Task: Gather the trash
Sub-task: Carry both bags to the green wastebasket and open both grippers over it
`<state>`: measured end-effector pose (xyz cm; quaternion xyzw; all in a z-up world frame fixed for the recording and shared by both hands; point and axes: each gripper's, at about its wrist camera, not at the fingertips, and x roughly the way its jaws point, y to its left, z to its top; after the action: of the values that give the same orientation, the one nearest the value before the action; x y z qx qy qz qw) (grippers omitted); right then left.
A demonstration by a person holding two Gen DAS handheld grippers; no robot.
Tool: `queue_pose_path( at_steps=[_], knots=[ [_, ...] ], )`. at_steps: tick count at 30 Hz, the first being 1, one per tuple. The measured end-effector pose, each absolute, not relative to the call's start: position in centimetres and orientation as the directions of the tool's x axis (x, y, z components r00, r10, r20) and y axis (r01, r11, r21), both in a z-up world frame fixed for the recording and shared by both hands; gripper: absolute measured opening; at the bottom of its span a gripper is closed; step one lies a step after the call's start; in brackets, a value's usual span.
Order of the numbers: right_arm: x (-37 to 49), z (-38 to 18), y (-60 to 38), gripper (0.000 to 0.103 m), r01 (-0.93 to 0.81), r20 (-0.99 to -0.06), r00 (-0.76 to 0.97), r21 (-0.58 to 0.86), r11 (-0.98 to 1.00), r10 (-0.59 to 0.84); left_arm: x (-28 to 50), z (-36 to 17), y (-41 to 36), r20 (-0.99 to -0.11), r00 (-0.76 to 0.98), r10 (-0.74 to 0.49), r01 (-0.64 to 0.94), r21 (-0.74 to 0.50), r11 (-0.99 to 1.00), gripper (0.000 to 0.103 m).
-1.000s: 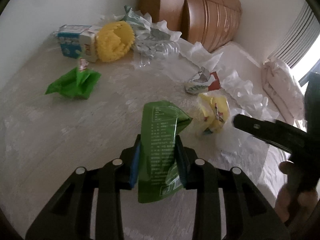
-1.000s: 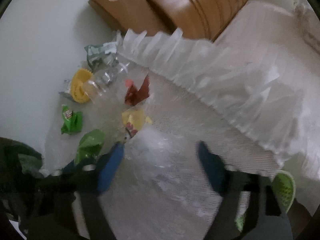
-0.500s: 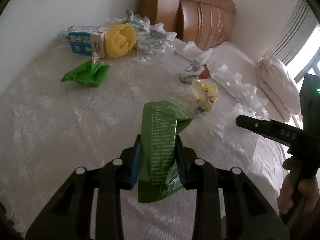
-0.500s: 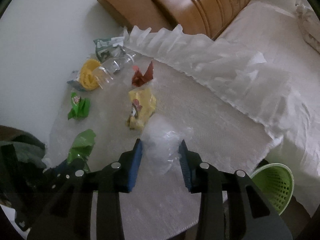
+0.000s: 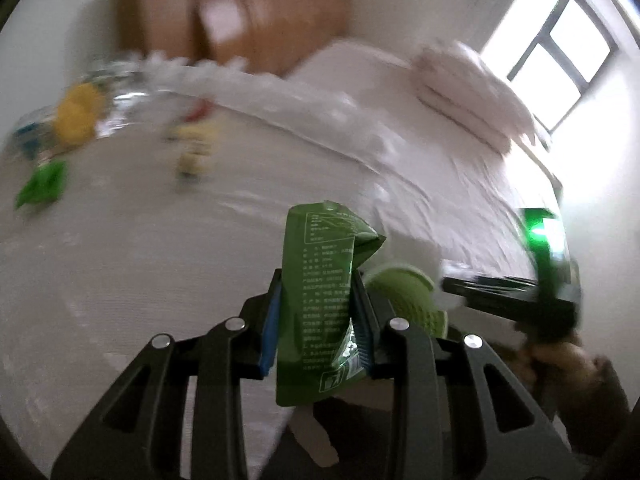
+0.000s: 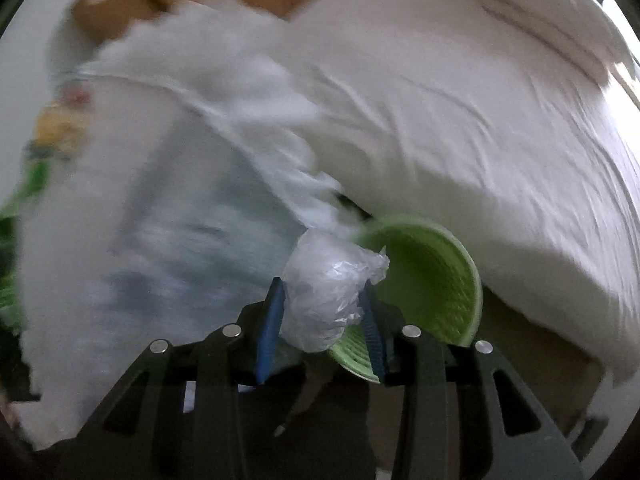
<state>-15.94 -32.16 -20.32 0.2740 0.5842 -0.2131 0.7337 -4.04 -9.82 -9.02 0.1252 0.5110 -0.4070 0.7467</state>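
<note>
Green basket (image 6: 432,280) beside bed (image 6: 460,120), mouth tilted toward right camera, just beyond and right of right gripper (image 6: 320,320).

Right gripper nearer basket; fingers clamp crumpled clear plastic wad (image 6: 328,292), wad overlapping basket rim.

Left gripper (image 5: 318,316) pinches green wrapper (image 5: 320,300), long axis upright, printed face creased; basket (image 5: 408,296) just right, behind it.

Other litter far left, blurred.

Glossy green foil pouch (image 5: 320,300), crinkled clear plastic bag (image 6: 328,292), ribbed matt green plastic basket (image 6: 432,280), white cloth bedsheet (image 6: 460,128).
</note>
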Motion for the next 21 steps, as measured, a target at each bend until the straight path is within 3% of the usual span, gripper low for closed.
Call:
queue_pose_path(
  at_steps=[2, 4, 6, 8, 14, 21],
  knots=[
    [-17.2, -23.7, -33.4, 0.039, 0.67, -0.984, 0.179, 0.122, 0.732, -0.001, -5.3, -9.5, -11.5, -0.874, 0.118, -0.472, 0.768, -0.221, 0.601, 0.031],
    [-18.3, -26.1, -34.4, 0.046, 0.702, -0.988, 0.154, 0.113, 0.703, 0.006, -6.2, -9.9, -13.3, -0.881, 0.092, -0.463, 0.796, -0.214, 0.565, 0.031],
    [-19.5, -27.7, -35.5, 0.078, 0.741, -0.989, 0.149, 0.123, 0.661, 0.017, -7.0, -10.3, -15.0, -0.888, 0.074, -0.454, 0.819, -0.206, 0.536, 0.031],
    [-20.6, -28.6, -36.6, 0.085, 0.788, -0.988, 0.152, 0.135, 0.6, 0.022, -7.8, -11.1, -17.0, -0.897, 0.046, -0.439, 0.84, -0.203, 0.504, 0.031],
    [-24.2, -27.5, -39.8, 0.096, 0.822, -0.992, 0.117, 0.077, 0.564, -0.036, -10.7, -14.0, -22.4, -0.92, -0.052, -0.389, 0.887, -0.222, 0.405, 0.031],
    [-30.0, -25.8, -43.8, 0.096, 0.871, -0.99, 0.111, 0.057, 0.488, -0.083, -14.9, -19.3, -28.9, -0.952, -0.148, -0.268, 0.933, -0.224, 0.281, 0.033]
  ],
)
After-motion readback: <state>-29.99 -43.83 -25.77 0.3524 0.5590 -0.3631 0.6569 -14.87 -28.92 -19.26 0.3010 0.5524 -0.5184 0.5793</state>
